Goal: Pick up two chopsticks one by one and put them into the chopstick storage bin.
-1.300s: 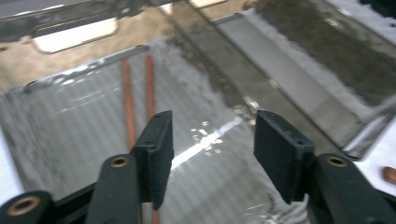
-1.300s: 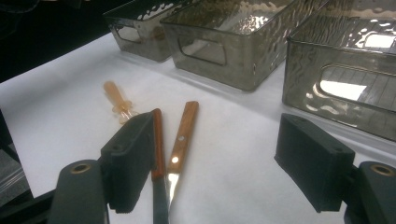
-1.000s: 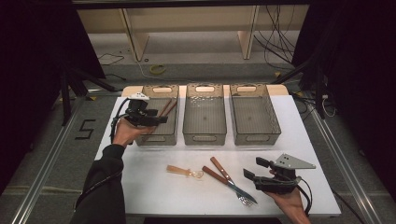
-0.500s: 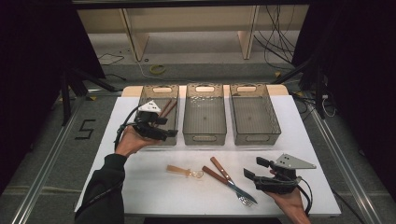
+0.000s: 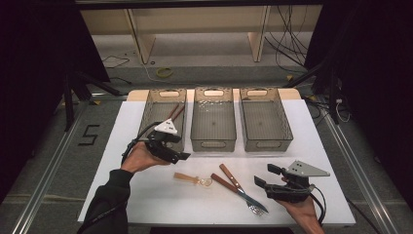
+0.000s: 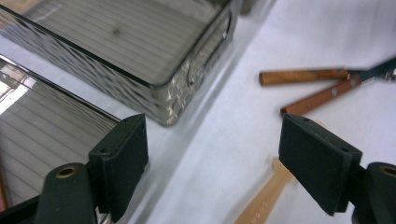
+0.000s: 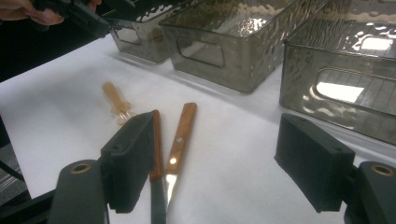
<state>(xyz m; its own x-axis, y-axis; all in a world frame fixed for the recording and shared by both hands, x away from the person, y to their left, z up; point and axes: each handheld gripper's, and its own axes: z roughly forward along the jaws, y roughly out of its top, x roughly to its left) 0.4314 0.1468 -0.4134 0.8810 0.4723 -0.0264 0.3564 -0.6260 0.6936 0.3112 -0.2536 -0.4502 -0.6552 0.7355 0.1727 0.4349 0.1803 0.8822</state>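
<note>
One sign can be read: a large dark figure "5" (image 5: pixel 89 135) on the grey floor (image 5: pixel 44 146), to the left of the white bench (image 5: pixel 311 146), in the high view. The trays, the cutlery and both claws carry no lettering that can be made out

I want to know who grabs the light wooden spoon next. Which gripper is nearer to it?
Left. The left gripper, jaws just opened and empty, hangs just above-left of the light wooden spoon. The right gripper sits farther right, beyond the two brown-handled utensils.
</note>
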